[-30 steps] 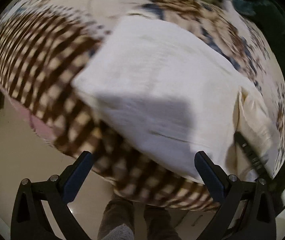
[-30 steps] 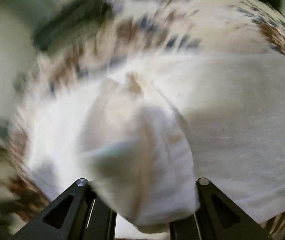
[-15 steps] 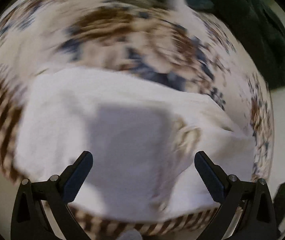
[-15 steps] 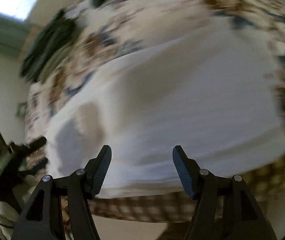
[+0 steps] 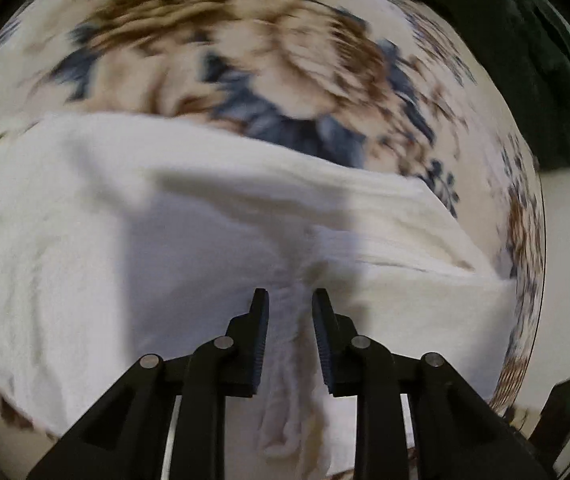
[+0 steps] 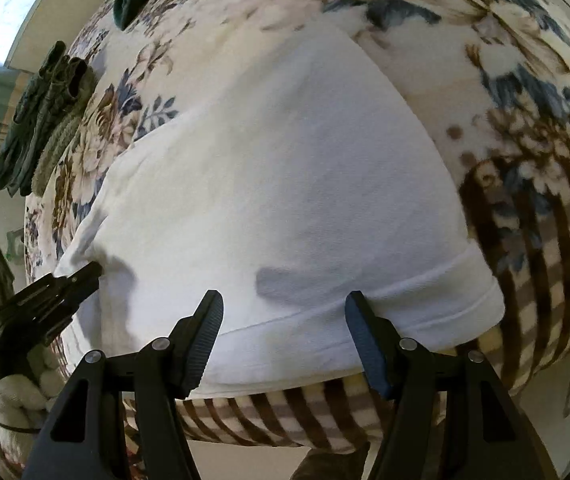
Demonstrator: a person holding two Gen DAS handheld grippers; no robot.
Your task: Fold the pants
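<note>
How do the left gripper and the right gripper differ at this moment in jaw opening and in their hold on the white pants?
The left gripper has narrow jaws, closing on a bunched fold of the white pants; the right gripper stands wide, gripping nothing. The left is at the pants' end, the right over the hemmed edge. Both point down at the floral blanket.

A bed covered by a floral blanket (image 6: 505, 52), cream with brown and blue blooms and a brown checked border along its near edge, carries everything. White pants (image 6: 285, 184) lie folded flat across it near that edge. Toward the far side rests a pile of dark green clothing (image 5: 525, 52), and what seems to be more olive-green garments (image 6: 45, 120), though they are small in view.
</note>
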